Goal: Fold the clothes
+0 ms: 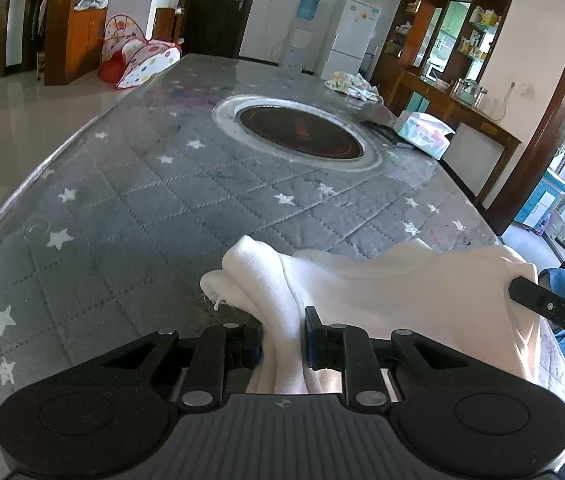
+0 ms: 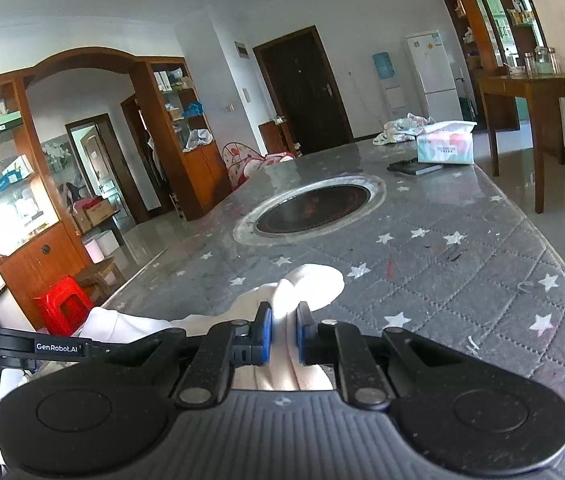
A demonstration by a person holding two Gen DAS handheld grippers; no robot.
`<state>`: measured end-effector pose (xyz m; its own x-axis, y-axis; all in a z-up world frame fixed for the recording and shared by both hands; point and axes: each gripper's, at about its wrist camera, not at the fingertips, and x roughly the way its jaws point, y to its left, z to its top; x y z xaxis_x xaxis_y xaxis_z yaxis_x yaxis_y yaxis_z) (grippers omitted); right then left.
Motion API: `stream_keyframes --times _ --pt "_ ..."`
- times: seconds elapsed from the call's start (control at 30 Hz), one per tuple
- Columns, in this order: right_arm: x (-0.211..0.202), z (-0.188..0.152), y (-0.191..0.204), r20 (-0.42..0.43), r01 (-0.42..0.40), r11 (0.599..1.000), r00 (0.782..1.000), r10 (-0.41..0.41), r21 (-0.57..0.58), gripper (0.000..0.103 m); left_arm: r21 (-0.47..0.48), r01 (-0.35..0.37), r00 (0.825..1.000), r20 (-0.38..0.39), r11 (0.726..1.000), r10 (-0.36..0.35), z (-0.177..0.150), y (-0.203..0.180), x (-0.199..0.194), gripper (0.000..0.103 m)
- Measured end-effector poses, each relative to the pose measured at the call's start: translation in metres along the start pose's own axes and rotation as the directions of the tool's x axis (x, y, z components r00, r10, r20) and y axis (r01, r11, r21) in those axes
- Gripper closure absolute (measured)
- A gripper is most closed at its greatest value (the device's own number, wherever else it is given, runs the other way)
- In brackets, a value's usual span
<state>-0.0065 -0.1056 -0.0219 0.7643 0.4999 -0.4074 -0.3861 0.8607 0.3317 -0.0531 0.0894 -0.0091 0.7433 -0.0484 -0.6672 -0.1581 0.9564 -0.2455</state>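
Right now the left gripper (image 1: pixel 282 336) is clenched on a bunched fold of the white garment (image 1: pixel 394 292), with cloth pushed up between its blue pads and spilling out past the fingertips toward the far side. The right gripper (image 2: pixel 283 334) is likewise clamped on another bunch of the same garment (image 2: pixel 306 284), a rounded lobe of fabric poking out beyond its pads. Between the two holds the cloth spans across the near end of the table (image 1: pixel 130 208), hanging a little above the grey quilted cover rather than lying flat on it; in the left view the other gripper's black finger shows at the right edge of the fabric. The step in hand looks like carrying a held edge over to make a fold. To do it well, both grips should stay firm, since each holds a thick wad that could slip out layer by layer. The two hands should travel together and keep the span between them gently taut, so that the edge lands straight and not twisted. The landing zone on the near cover is free; the round cooktop (image 1: pixel 298 132) sits farther off, and the tissue box (image 1: pixel 422 132) and a crumpled cloth (image 1: pixel 352 84) lie at the far right, well apart from the work.
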Motion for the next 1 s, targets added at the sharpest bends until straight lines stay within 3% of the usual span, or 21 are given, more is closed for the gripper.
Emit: stream_keyframes --times 0.47,0.77,0.93,1.0 --pt "-0.033 -0.005 0.001 0.057 0.03 1.0 0.998 -0.03 0.009 0.092 0.042 0.042 0.999 0.032 0.998 -0.044 -0.003 -0.018 -0.018 0.083" --pt "-0.009 -0.026 -0.028 -0.054 0.143 0.989 0.988 -0.142 0.023 0.091 0.018 0.013 0.999 -0.031 1.0 -0.013 -0.009 -0.009 0.008 0.083" --pt "0.01 -0.034 -0.039 -0.116 0.21 0.978 0.971 -0.209 -0.007 0.081 0.002 0.011 0.998 -0.061 1.0 -0.011 -0.01 -0.002 0.018 0.082" --pt "0.013 -0.036 -0.043 -0.128 0.205 0.979 0.971 -0.203 -0.004 0.069 -0.003 0.012 0.997 -0.071 1.0 -0.012 -0.01 0.0 0.022 0.082"
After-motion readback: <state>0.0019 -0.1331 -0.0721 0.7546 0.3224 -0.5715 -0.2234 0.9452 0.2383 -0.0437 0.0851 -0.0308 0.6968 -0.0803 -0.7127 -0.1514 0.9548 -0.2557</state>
